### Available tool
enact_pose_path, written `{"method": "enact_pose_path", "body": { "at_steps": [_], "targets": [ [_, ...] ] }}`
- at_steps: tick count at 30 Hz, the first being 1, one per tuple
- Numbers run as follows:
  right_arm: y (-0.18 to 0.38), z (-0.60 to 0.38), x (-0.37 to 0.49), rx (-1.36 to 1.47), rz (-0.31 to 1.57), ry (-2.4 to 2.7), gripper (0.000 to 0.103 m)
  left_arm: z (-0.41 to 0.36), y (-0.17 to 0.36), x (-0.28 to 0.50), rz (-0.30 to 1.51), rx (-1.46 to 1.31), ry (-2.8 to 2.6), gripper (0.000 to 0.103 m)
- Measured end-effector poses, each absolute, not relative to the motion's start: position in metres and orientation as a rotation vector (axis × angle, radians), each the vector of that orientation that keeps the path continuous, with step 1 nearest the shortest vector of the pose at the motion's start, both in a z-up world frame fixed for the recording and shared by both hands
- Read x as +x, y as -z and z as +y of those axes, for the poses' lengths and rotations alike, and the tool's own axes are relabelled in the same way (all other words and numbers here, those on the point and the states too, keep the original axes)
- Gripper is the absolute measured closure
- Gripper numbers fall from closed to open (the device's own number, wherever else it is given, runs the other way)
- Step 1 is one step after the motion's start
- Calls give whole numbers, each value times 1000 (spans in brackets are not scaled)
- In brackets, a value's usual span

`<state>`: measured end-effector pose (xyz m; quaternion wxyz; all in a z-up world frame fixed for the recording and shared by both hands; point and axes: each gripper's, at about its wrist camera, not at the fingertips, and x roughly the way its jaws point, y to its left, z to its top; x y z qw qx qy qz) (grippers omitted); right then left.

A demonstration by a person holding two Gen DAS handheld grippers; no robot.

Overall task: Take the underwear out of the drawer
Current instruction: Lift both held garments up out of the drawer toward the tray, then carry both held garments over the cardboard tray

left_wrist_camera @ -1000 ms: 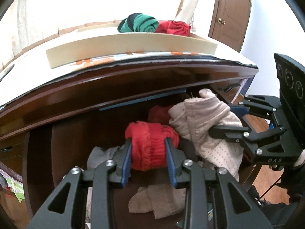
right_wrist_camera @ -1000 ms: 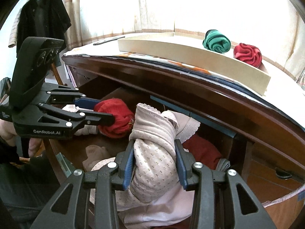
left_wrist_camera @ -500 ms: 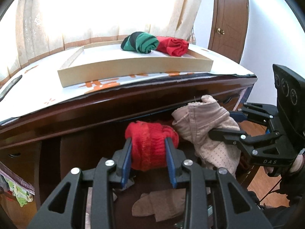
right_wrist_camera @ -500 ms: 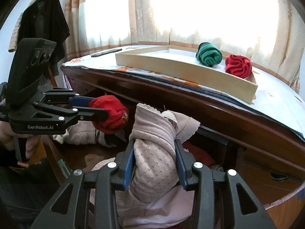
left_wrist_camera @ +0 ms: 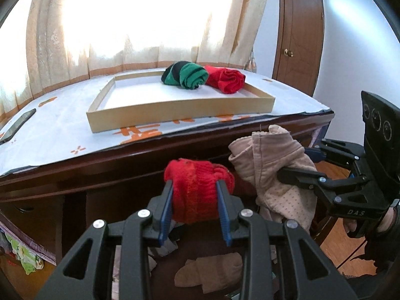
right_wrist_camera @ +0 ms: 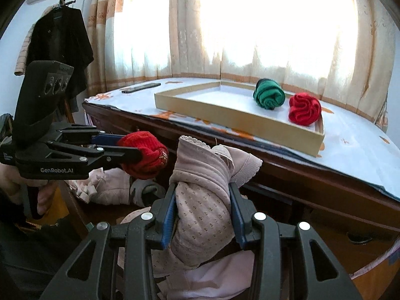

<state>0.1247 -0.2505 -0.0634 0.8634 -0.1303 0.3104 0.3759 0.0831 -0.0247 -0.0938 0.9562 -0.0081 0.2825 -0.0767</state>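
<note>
Two rolled garments were held above the open drawer (left_wrist_camera: 75, 215), one in each gripper. The left gripper (left_wrist_camera: 195, 200) was clamped on a red knitted roll (left_wrist_camera: 197, 190), whose long axis ran roughly upright between the blue pads, its rounded end pointing up toward the desk edge (left_wrist_camera: 125, 155). The right gripper (right_wrist_camera: 202, 210) was closed on a pale pink dotted bundle (right_wrist_camera: 202, 200), also standing roughly upright, its lace-trimmed end pointing up and its loose tail hanging down toward the drawer. More pale clothes (right_wrist_camera: 107, 187) lay in the drawer below.

On the desk, a shallow tray (left_wrist_camera: 175, 115) held a green roll (left_wrist_camera: 187, 75) and another red roll (left_wrist_camera: 227, 80) side by side.

Compared with a second before, both bundles sat higher against the desk front, the tray's inside had come into view, and both grips were unchanged.
</note>
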Motion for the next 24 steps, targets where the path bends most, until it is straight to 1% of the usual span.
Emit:
{"method": "enact_pose_path", "body": {
  "at_steps": [24],
  "targets": [
    [27,-250,103,-259,484,-803,62,-17,65,58,443,-14,124,72]
  ]
}}
